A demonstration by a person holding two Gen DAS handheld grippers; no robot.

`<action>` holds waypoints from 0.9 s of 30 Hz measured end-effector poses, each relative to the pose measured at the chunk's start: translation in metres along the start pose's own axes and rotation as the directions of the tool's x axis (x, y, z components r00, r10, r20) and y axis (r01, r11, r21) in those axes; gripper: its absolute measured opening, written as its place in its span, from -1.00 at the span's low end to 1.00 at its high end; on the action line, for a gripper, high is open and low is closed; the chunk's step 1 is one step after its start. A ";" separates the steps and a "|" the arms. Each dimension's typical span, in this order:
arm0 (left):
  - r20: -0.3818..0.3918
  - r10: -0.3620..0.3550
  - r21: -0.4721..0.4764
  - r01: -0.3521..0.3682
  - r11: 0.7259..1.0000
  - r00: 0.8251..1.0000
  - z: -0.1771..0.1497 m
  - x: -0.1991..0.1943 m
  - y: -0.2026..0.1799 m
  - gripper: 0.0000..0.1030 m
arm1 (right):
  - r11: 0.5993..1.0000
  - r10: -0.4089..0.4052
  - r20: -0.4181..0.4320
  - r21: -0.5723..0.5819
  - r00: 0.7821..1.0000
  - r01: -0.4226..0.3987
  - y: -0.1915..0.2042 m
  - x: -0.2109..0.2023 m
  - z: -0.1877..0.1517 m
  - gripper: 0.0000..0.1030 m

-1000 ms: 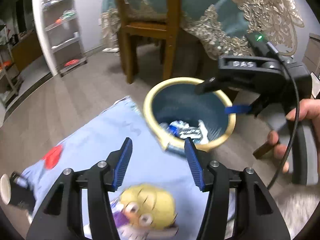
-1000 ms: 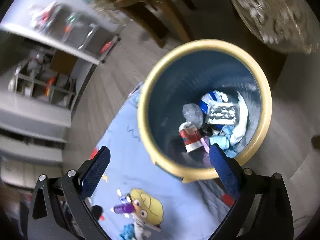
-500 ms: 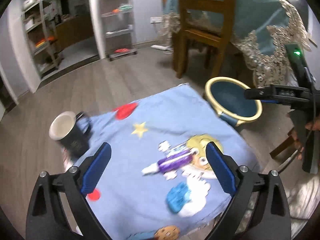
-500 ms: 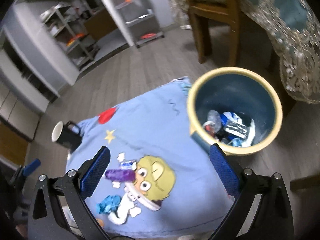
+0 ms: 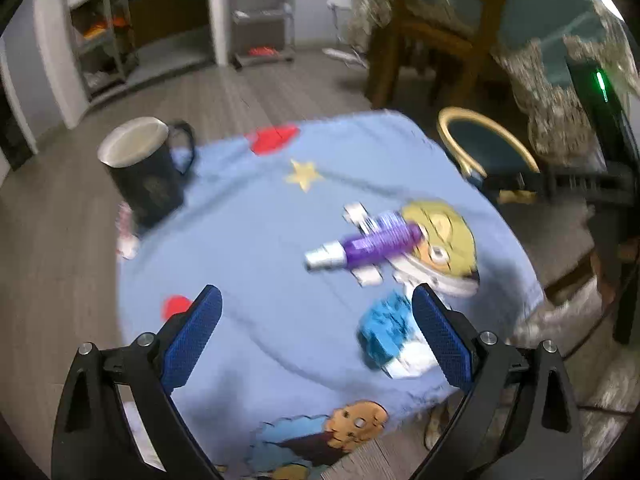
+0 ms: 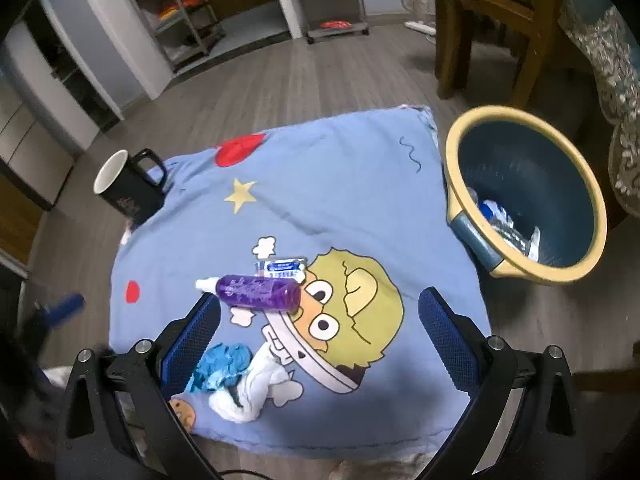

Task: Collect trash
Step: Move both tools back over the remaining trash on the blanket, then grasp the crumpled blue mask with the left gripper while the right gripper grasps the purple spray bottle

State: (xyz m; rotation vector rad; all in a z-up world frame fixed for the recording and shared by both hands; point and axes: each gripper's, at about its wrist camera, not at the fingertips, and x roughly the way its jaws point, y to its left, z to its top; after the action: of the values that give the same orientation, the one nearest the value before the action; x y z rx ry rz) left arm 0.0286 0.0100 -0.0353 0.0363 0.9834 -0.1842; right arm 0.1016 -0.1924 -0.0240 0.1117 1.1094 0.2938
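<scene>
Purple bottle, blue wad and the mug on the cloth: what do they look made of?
Purple bottle: probably clear plastic, glossy, with highlights and liquid showing through; white cap. Blue wad: soft and crumpled, likely a thin glove or tissue, matte; cannot tell which. Mug: likely ceramic, dark outside, white inside, thick rim with a slight sheen.

Both grippers shift from the trash bin [image 6: 520, 196] to above the blue cloth [image 6: 320, 184]; the left gripper [image 5: 316, 328] jaws have just been opening, empty.

I hold my right gripper [image 6: 320, 320] wide and empty over the blue cloth [image 6: 340, 200], above a purple bottle [image 6: 260, 292]; the trash bin [image 6: 524, 196] sits right
</scene>
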 end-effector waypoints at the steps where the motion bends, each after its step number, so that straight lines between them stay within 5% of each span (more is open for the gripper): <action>1: -0.025 -0.009 0.023 0.009 1.000 1.000 -0.005 0.009 -0.007 0.80 | 1.000 -0.001 -0.006 0.012 1.000 0.001 -0.002 0.003 0.001 0.91; 7: -0.157 -0.068 0.114 0.086 0.990 0.985 -0.023 0.049 -0.037 0.48 | 1.000 -0.018 -0.032 0.009 0.999 0.018 -0.002 0.016 0.002 0.91; 11: -0.239 -0.087 0.146 0.124 0.981 0.967 -0.026 0.068 -0.044 -0.70 | 0.997 -0.040 -0.043 -0.061 0.998 0.038 0.006 0.027 0.002 0.91; 19: -0.168 -0.058 0.023 0.062 0.998 0.984 0.001 0.053 0.001 -0.79 | 0.936 -0.024 -0.077 -0.352 0.997 -0.004 0.048 0.060 -0.005 0.86; 27: -0.130 -0.034 -0.109 0.020 0.994 0.991 0.017 0.050 0.039 -0.79 | 0.848 0.028 -0.116 -0.523 0.993 -0.085 0.083 0.087 -0.011 0.54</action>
State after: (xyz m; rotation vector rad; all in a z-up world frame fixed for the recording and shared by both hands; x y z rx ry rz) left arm 0.0759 0.0395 -0.0692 -0.0640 1.1242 -0.1552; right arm 0.1122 -0.0887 -0.0845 -0.3680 1.0932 0.6555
